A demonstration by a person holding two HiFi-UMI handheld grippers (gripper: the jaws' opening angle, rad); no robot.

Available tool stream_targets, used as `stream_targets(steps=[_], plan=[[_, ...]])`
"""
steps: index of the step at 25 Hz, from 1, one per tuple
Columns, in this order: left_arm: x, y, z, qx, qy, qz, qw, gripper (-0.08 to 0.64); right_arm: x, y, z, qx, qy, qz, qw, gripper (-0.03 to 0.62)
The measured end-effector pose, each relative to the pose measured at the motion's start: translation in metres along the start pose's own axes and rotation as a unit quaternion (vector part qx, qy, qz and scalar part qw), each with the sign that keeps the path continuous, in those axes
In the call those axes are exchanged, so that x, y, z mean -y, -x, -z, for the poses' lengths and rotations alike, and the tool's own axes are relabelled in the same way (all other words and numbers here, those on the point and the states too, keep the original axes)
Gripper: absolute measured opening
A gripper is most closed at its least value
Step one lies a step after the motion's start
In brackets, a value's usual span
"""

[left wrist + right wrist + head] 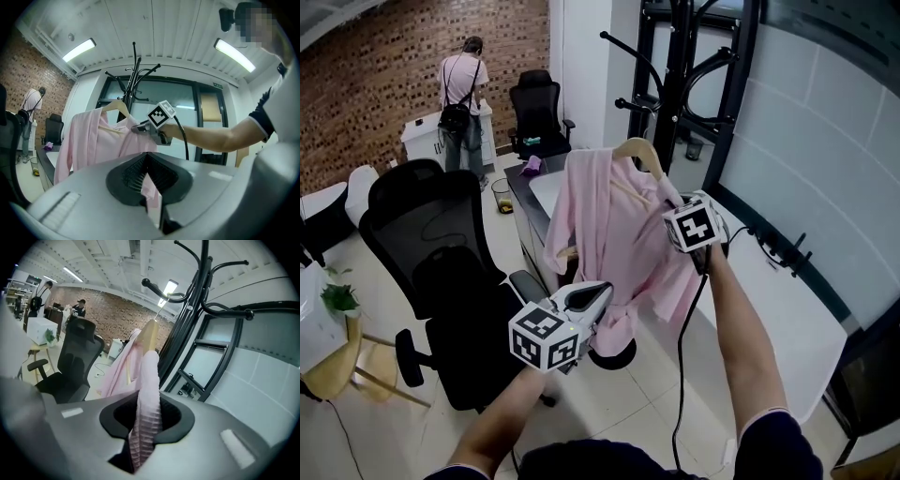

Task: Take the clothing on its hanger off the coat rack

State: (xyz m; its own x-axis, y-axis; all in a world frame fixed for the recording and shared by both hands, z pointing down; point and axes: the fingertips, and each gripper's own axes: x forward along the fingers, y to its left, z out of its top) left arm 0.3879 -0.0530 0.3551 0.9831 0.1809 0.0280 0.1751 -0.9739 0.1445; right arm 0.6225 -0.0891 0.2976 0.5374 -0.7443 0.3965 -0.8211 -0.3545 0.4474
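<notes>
A pale pink soft-fabric garment [609,244] is seen draped on a light wooden hanger [639,150], just in front of the black metal coat rack [680,84] with its curved, knob-tipped arms. The top of the hanger is held close below one of those arms. Whether its thin hook is on the arm cannot be told from any view.

The right gripper [668,211] is held high, at the hanger's right shoulder. In the right gripper view its jaws are seen clenched on a fold of the pink garment [145,394], with the wooden hanger [150,336] rising straight ahead of them and the coat rack [197,296] just beyond.

The left gripper [602,298] is held lower, at the garment's hanging lower part. In the left gripper view its jaws are seen clamped on a strip of the pink fabric [151,187], while the rest of the garment [93,140] is spread above, with the right gripper [139,127] at its shoulder.

A black mesh office chair [441,272] stands on the tiled floor to the left, well apart from the garment. A person in a pale shirt [464,94] is seen far off, by the red brick wall [366,75].
</notes>
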Motion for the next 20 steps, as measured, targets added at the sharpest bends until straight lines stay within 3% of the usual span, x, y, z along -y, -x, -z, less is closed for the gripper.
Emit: stream_targets(steps=[10,20], plan=[[-0.002,0.004,0.002,-0.002,-0.003,-0.004,1.0000,0.012,0.000,0.005,0.000,0.007,0.005,-0.008,1.000,0.054],[0.001,0.010,-0.002,0.005,-0.007,-0.005,0.9999,0.012,0.008,0.034,-0.027,0.041,0.036,0.009,0.998,0.052]])
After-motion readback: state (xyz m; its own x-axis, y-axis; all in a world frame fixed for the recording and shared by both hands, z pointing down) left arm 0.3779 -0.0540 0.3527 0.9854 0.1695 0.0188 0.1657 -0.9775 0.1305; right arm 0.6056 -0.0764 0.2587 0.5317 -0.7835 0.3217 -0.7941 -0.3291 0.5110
